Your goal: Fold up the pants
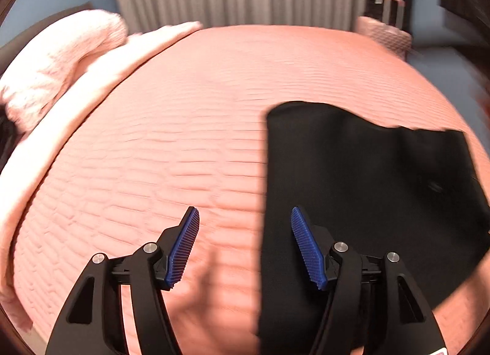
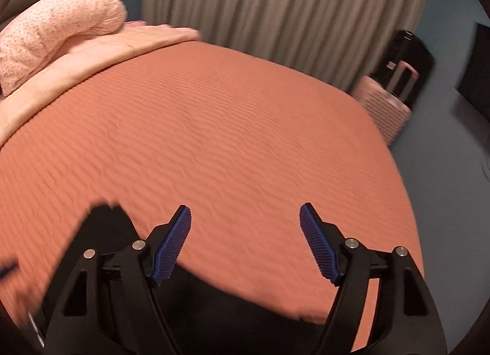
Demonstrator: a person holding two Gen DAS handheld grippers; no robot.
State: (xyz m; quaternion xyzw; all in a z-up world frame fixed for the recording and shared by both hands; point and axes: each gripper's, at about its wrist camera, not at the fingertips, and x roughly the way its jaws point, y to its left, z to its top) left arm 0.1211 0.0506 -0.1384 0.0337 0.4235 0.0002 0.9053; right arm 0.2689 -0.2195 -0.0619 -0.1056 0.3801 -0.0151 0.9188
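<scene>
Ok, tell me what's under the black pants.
The black fabric pants lie flat on the salmon quilted bedspread, which shows all around them. Whatever sits beneath the cloth itself is covered.

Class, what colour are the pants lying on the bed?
Black pants, clearest in the left wrist view.

Black pants (image 1: pixel 352 189), plain dark fabric, no pattern visible; lying flat on the salmon ribbed bedspread (image 1: pixel 190 128), already folded over into a roughly rectangular block. In left wrist view: straight vertical edge on the side toward the bedspread's middle, far edge uneven w/ a stepped corner where one layer sits short of another, a faint small mark on the fabric near the bedspread's right edge. Surface mostly smooth, few wrinkles. In right wrist view the pants (image 2: pixel 214 303) show only as a dark mass at the bedspread's near edge, w/ one blurred corner sticking up at left; detail can't be made out there.
</scene>
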